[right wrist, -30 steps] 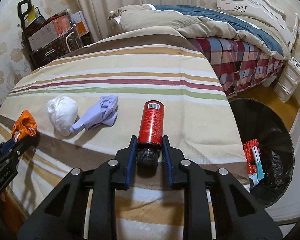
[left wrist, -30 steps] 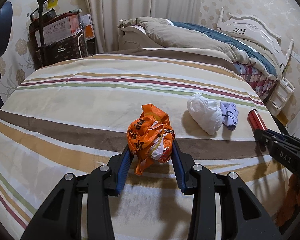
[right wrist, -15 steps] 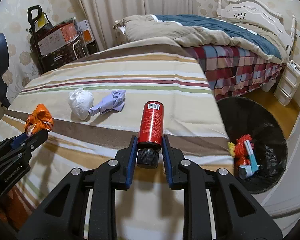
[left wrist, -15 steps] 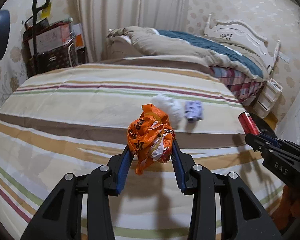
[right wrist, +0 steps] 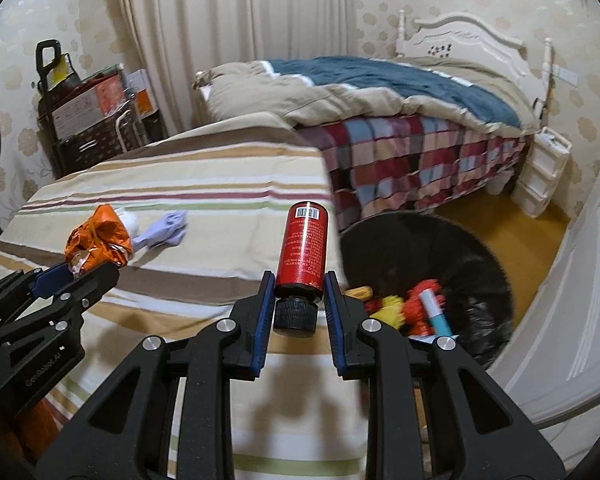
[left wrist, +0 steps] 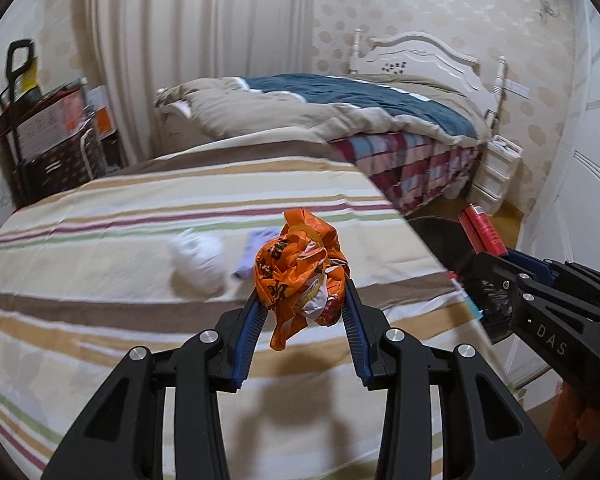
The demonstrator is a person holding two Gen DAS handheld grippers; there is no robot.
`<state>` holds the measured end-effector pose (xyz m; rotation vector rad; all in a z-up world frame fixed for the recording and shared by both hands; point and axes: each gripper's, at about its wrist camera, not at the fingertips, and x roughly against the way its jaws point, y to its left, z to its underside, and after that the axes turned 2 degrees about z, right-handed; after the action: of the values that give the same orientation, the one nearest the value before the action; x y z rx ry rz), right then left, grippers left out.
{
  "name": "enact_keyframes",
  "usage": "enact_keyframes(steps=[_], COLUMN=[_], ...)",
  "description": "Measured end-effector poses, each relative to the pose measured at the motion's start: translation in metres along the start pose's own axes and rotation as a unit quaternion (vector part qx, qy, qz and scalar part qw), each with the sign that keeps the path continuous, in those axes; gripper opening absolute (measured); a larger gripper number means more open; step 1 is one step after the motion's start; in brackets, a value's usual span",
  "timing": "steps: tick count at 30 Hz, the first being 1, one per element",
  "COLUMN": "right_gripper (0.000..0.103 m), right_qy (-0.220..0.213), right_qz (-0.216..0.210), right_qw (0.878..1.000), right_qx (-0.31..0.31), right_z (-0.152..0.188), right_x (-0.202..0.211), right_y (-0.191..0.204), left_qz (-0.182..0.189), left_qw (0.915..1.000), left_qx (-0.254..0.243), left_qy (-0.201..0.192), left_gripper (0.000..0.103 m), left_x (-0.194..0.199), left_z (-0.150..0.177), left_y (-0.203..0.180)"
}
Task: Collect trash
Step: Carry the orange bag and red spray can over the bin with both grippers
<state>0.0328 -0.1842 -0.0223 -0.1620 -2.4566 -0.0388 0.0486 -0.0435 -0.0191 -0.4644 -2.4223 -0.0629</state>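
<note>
Nearest the left wrist camera, the left gripper (left wrist: 302, 308) is closed on a crumpled orange wrapper (left wrist: 300, 272), its blue pads pressing both sides of the bundle, which hangs above the striped bed cover (left wrist: 100, 240). Nearest the right wrist camera, the right gripper (right wrist: 296, 300) clamps a red can (right wrist: 305, 250) just above its black cap (right wrist: 295, 316); the can points away from the camera, its barcode end uppermost.

Each gripper appears in the other's view: the right one with its can at the right edge of the left view, the left one with its wrapper at the lower left of the right view.

Beyond the grippers, on the striped cover, lie a white crumpled wad (left wrist: 198, 260) and, just beside it, a lilac glove (right wrist: 166, 234); both are blurred in the left view.

To the right of the striped bed, on the floor, stands a black-lined trash bin (right wrist: 488, 256) holding red, yellow and teal items.

Farther back are a second bed with a checked blanket (right wrist: 412, 160), a beige and blue quilt (right wrist: 360, 88) and a white headboard (right wrist: 468, 44), with white drawers (right wrist: 542, 172) at its side. A loaded cart (right wrist: 88, 116) stands by the curtain (right wrist: 228, 20) on the left.
</note>
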Motion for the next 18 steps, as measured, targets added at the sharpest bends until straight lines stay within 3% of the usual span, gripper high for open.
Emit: enact_keyframes(steps=[18], right_gripper=[0.024], right_qy=[-0.012], right_qz=[0.047], right_qw=[0.998], right_qx=[-0.048], right_z=[-0.017], right_x=[-0.019], right_y=[-0.091], left_qz=[0.053], left_qw=[0.997], left_qx=[-0.057], left_qy=[0.004], left_gripper=[0.04], left_x=[-0.063], left_z=[-0.039], left_y=[-0.087])
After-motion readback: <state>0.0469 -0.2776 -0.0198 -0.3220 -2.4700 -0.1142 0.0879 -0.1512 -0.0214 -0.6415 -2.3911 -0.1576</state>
